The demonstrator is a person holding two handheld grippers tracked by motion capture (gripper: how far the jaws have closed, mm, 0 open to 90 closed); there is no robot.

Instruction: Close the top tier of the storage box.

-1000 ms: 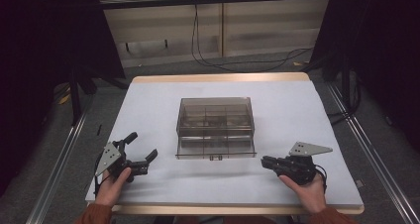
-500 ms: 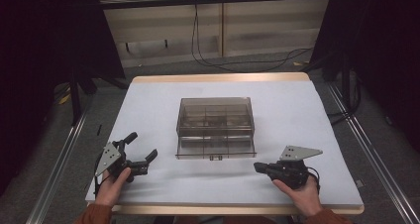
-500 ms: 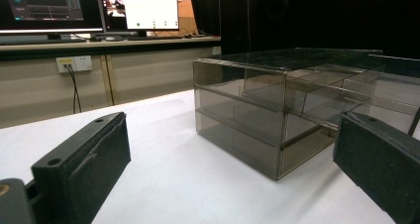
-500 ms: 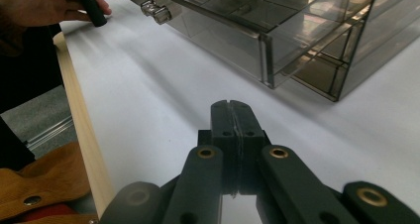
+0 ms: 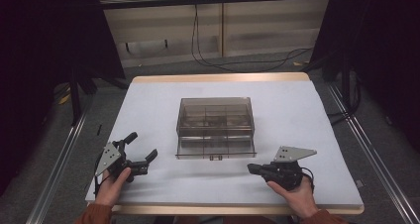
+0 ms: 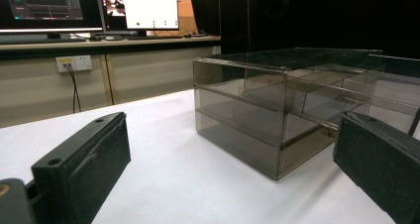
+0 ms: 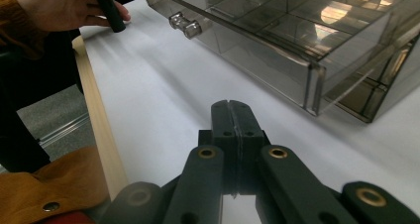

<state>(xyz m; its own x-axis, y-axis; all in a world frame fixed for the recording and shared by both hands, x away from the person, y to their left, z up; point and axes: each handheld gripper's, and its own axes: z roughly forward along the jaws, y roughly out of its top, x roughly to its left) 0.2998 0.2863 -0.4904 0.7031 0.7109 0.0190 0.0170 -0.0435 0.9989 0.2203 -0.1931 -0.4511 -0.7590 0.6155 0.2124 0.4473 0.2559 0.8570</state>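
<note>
1. Far left, beyond the table edge: dark floor, a metal rail (image 5: 59,169) running alongside, black curtain above it.
2. Your left hand (image 5: 113,183) sits at the near-left corner of the white table (image 5: 153,110), holding the left gripper (image 5: 141,152). Its jaws stand wide apart with nothing between them; in the left gripper view the two black pads frame bare white surface.
3. Between that gripper and the box there's a stretch of bare tabletop, and more bare surface runs up the left side to the far wooden edge (image 5: 218,78).
4. Centre: the smoky transparent drawer box (image 5: 215,115) stands upright mid-table, its lower drawer (image 5: 215,147) slid partly out toward you, divided into compartments, with a small knob (image 7: 184,25) at the front.
5. Right of the drawer's corner, your right hand (image 5: 292,194) holds the right gripper (image 5: 253,168) low over the table near the front edge. Its jaws are pressed together, gripping nothing, tips near the drawer but apart from it.
6. Further right, bare table, then another rail (image 5: 369,154) and dark floor.
7. Behind the table: cables (image 5: 233,60) on the floor, a beige wall panel, monitors (image 6: 89,8) on a bench in the left gripper view.
</note>
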